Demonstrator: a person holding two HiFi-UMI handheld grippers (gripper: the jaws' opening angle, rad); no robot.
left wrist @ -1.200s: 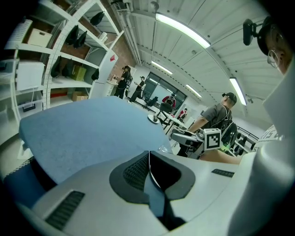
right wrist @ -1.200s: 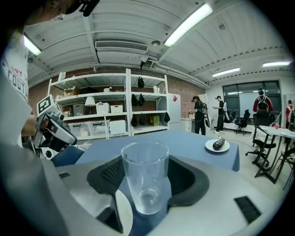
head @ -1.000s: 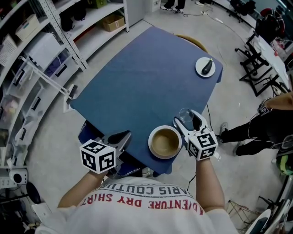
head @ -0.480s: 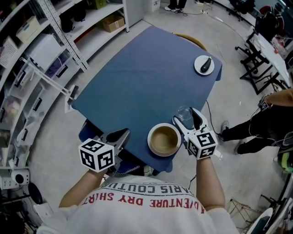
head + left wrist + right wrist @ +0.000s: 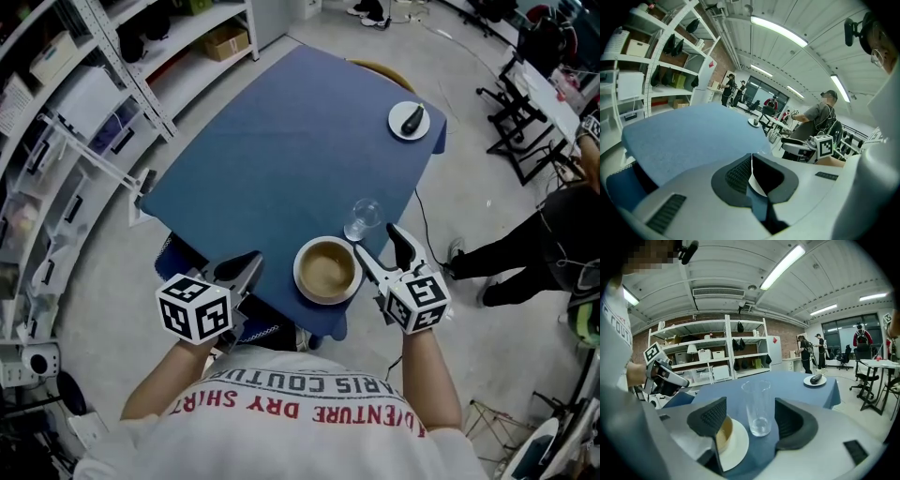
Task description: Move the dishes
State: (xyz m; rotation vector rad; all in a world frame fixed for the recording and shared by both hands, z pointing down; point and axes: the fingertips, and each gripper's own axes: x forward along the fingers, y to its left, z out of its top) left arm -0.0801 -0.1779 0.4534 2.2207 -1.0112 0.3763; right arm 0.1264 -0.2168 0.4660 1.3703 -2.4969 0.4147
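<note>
While R gripper (image 5: 377, 241) just spread wide, empty, L gripper (image 5: 247, 266) closed, blue tablecloth (image 5: 281, 141), shelving (image 5: 89, 80)

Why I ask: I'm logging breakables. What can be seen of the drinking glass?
The drinking glass is a tall, clear, straight-sided tumbler with a thicker base, apparently empty. It stands upright on the blue tablecloth near its right edge, just beyond the bowl. The right gripper, whose jaws have just been opening, stands open short of it; only the cloth appears to touch it.
</note>
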